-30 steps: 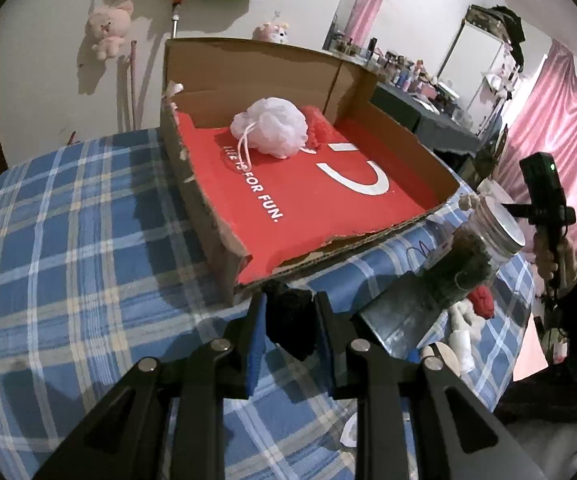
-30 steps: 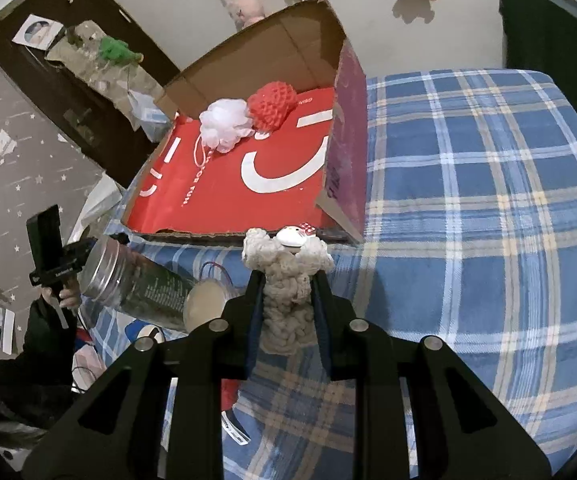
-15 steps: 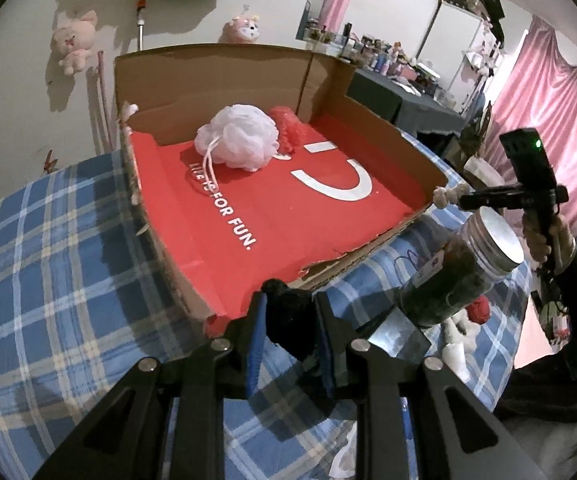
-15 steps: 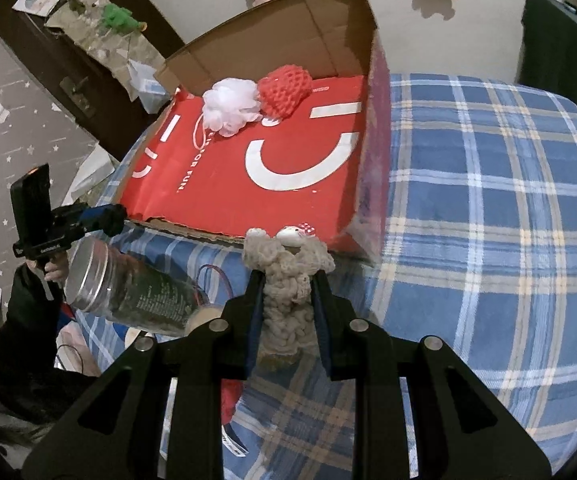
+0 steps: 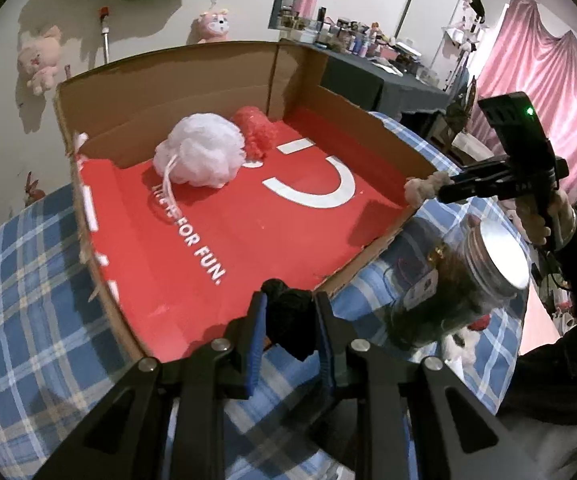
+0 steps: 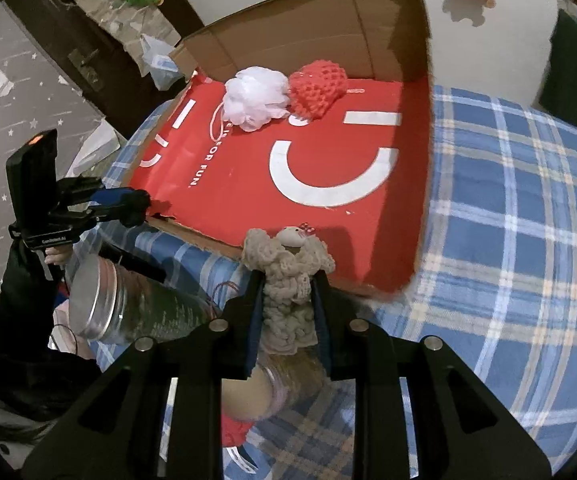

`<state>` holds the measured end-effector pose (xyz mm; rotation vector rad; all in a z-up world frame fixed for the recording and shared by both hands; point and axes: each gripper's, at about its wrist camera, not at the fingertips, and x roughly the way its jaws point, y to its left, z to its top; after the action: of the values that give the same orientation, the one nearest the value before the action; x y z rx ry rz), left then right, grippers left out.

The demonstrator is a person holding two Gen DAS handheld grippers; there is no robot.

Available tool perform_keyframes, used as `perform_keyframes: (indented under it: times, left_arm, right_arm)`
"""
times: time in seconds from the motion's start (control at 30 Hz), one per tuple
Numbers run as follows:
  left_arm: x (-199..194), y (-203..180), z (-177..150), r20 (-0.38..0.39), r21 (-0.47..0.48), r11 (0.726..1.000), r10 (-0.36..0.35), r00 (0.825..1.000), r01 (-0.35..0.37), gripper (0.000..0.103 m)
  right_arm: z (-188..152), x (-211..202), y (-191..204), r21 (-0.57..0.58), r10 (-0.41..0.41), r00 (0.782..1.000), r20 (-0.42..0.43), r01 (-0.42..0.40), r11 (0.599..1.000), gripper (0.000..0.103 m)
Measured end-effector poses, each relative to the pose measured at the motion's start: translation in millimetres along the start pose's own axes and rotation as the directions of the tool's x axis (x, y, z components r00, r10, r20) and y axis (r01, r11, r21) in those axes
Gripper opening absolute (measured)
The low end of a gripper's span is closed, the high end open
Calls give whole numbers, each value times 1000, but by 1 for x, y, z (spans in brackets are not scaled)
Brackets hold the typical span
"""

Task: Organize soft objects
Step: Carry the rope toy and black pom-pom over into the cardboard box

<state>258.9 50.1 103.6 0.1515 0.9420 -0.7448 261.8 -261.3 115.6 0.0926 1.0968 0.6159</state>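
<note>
Left wrist view: blue plaid cloth (image 5: 28, 320) at far left. Cardboard box (image 5: 160, 92) with red liner fills the upper centre; a white mesh pouf (image 5: 200, 152) and a red knitted piece (image 5: 256, 136) touch each other near its back wall. Bottom centre, left gripper (image 5: 290, 320) clamped on a black fuzzy object (image 5: 288, 316), over the box's near edge. Right of it a clear jar (image 5: 460, 280) with metal lid lies on its side. Far right, right gripper (image 5: 444, 190) pinching a beige knitted toy (image 5: 422, 188) at the box's right rim.

Right wrist view: left gripper mid left, the black fuzzy object at the box's left corner. Jar lower left. White pouf and red knitted piece top centre in the box. Bottom centre, right gripper pressed on the beige toy, over the box's near edge. Plaid cloth at right.
</note>
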Motion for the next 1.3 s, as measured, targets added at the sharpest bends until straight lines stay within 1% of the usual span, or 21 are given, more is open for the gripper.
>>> perform_keyframes:
  times: [0.13,0.3,0.43,0.57,0.67,0.7,0.77,0.83,0.87,0.9,0.97,1.0,1.07,1.17,1.23,1.3]
  left_arm:
    - [9,-3,12,-10,4,1000,8,1000,-8,25]
    - [25,1,30,-28,-32,999,27,999,-28,25]
    - [39,4,47,-43,-48,997,53,998,-55,25]
    - [57,10,64,-79,-56,991,116,990,-121,25]
    - [72,23,73,-123,-85,975,195,973,-206,25]
    - [77,28,75,-140,-92,966,227,964,-241,25]
    - [84,38,76,-167,-112,950,270,948,-290,25]
    - [88,45,76,-189,-109,930,327,926,-351,26]
    - [90,49,75,-194,-109,919,353,915,-378,26]
    - [91,52,74,-202,-109,914,365,909,-391,26]
    - [90,54,73,-200,-113,911,371,907,-397,27]
    - [90,55,73,-199,-109,906,382,902,-408,27]
    - [89,54,74,-197,-90,891,422,885,-445,28]
    - [89,57,74,-196,-89,887,431,881,-454,30]
    - [86,59,74,-192,-92,875,453,870,-476,30]
    - [84,62,74,-185,-97,869,463,867,-485,32]
  right_arm:
    - [12,7,6,-29,-6,1000,-6,6,1000,22]
    - [30,22,9,-48,-25,1000,-5,25,999,22]
    - [46,36,14,-74,-80,997,-1,79,994,22]
    - [65,49,16,-100,-168,986,7,168,981,22]
    - [79,60,14,-109,-259,966,8,258,960,22]
    - [84,65,12,-113,-299,954,2,298,948,22]
    - [90,71,10,-124,-378,926,1,375,919,22]
    - [94,80,12,-165,-472,882,8,466,869,22]
    - [95,84,13,-181,-500,866,8,493,851,22]
    - [95,87,13,-192,-514,858,3,505,842,22]
    - [97,92,11,-188,-506,862,-13,495,848,22]
    - [97,94,10,-189,-509,861,-17,497,847,23]
    - [97,96,10,-202,-517,856,-11,504,840,23]
    - [97,97,9,-199,-508,861,-13,496,845,23]
    - [98,97,9,-202,-511,859,-11,499,843,23]
    - [99,97,9,-201,-514,858,-13,501,842,23]
